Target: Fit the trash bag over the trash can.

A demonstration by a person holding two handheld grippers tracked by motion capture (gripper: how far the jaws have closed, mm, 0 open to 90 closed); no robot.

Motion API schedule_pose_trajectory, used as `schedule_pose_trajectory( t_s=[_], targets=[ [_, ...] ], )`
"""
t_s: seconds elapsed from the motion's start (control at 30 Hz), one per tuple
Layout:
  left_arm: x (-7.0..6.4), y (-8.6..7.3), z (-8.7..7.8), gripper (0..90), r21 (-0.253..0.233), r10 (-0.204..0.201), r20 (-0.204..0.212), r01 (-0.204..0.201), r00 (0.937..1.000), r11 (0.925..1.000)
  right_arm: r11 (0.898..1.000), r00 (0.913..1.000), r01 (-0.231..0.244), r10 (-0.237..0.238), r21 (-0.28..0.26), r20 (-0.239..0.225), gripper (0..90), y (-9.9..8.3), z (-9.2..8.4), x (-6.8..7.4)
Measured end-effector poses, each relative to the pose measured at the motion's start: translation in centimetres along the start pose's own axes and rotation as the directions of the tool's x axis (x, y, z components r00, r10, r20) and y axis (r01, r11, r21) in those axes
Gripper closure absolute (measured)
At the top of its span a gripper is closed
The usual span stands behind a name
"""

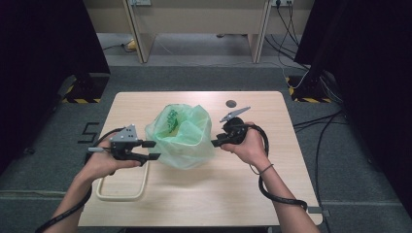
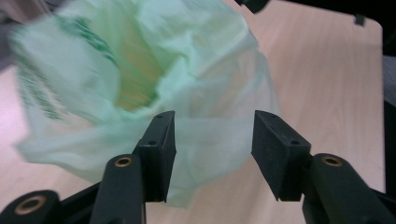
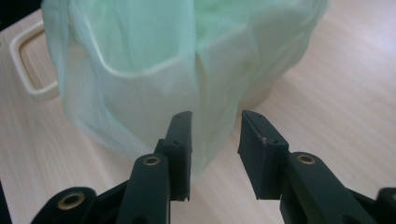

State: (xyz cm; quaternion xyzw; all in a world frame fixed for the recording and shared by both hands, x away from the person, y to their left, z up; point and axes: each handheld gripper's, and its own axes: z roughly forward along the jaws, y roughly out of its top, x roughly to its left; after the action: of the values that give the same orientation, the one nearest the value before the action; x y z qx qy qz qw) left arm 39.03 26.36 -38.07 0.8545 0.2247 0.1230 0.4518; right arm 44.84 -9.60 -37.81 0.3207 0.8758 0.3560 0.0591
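I have a thin pale-green plastic bag [image 1: 183, 133] standing at the centre of the high view, draped over a cream box-shaped bin whose rim shows through it. My left gripper [image 1: 151, 150] sits at its left flank, my right gripper [image 1: 216, 141] at its right, both with jaws released and nothing pinched. I judge I'm mid-fitting the liner; next I must re-pinch the loose film and pull it down. A cream loop handle [image 1: 121, 189] lies at lower left.
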Motion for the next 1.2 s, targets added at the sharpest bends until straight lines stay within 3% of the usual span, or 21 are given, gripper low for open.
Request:
schedule_pose_trajectory(
  t_s=[0.2,0.53,0.8,0.87,1.07,1.2],
  targets=[
    [0.7,0.8,-0.4,41.9,-0.041,-0.023,-0.035,0.021,0.9991,0.9989,0.997,0.9996,0.027,-0.026,-0.067,0.006,63.2,2.1,-0.2,0.6],
    [2.1,1.2,0.1,43.5,-0.069,-0.097,-0.112,0.089,0.989,0.9936,0.995,0.9987,0.046,-0.048,-0.086,-0.018,62.0,4.4,1.5,1.3],
    [2.3,1.8,0.8,42.1,-0.08,-0.099,-0.126,0.09,0.9871,0.9928,0.996,0.9983,0.047,-0.05,-0.072,-0.032,60.4,5.4,2.9,1.4],
    [2.3,2.1,1.0,42.1,-0.077,-0.1,-0.13,0.09,0.9864,0.9929,0.997,0.9979,0.046,-0.048,-0.067,-0.042,62.4,5.6,3.1,1.5],
    [2.7,2.8,1.8,42.0,-0.073,-0.102,-0.166,0.091,0.9809,0.9932,0.999,0.9973,0.037,-0.039,-0.039,-0.062,87.5,5.5,3.6,1.3],
    [2.8,3.0,2.1,42.0,-0.069,-0.103,-0.18,0.091,0.9784,0.9934,0.999,0.9978,0.035,-0.037,-0.037,-0.054,90.0,5.4,3.2,1.3]
  ],
)
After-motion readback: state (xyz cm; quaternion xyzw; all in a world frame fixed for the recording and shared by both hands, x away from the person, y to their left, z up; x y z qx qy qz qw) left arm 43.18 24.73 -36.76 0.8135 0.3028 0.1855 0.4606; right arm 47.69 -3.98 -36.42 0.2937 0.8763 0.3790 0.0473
